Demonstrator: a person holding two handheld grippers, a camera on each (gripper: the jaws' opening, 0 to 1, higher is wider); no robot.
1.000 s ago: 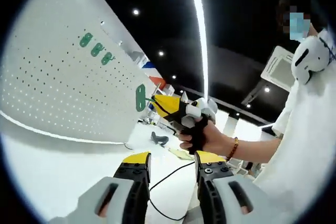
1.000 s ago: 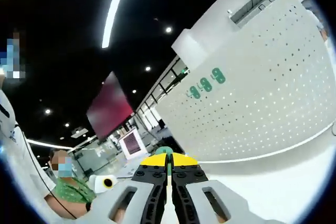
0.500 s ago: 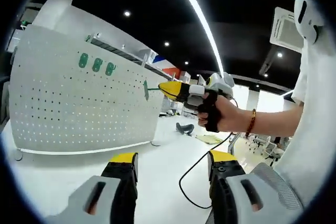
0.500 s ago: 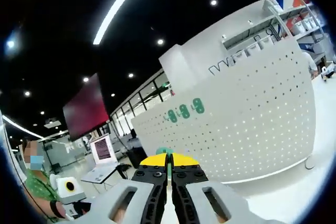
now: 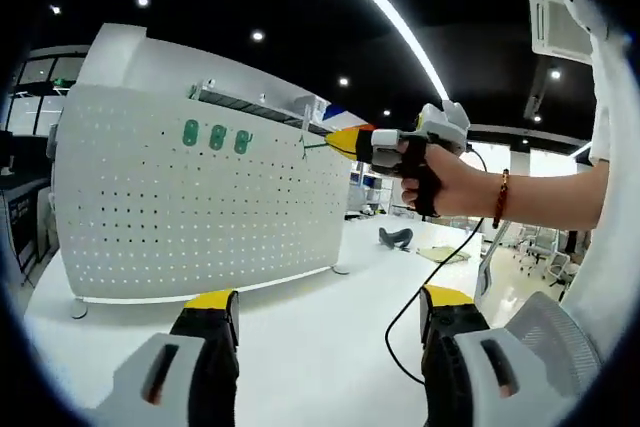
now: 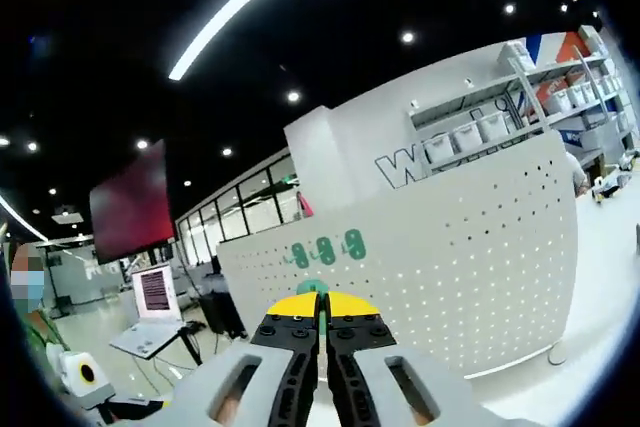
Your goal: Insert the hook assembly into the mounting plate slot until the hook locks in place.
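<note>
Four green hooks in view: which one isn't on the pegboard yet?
The green hook pinched in the right hand-held gripper, in front of the pegboard. The three mounted hooks sit in a row on the board's upper part.

One white pegboard (image 5: 200, 217), three green hooks (image 5: 216, 137) on it

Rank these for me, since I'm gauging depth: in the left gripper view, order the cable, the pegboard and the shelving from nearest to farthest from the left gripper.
1. Cable, hanging to the right, just beyond the jaws.
2. Pegboard, standing on the table ahead, to the left.
3. Shelving, in the background past the pegboard's right edge.
</note>
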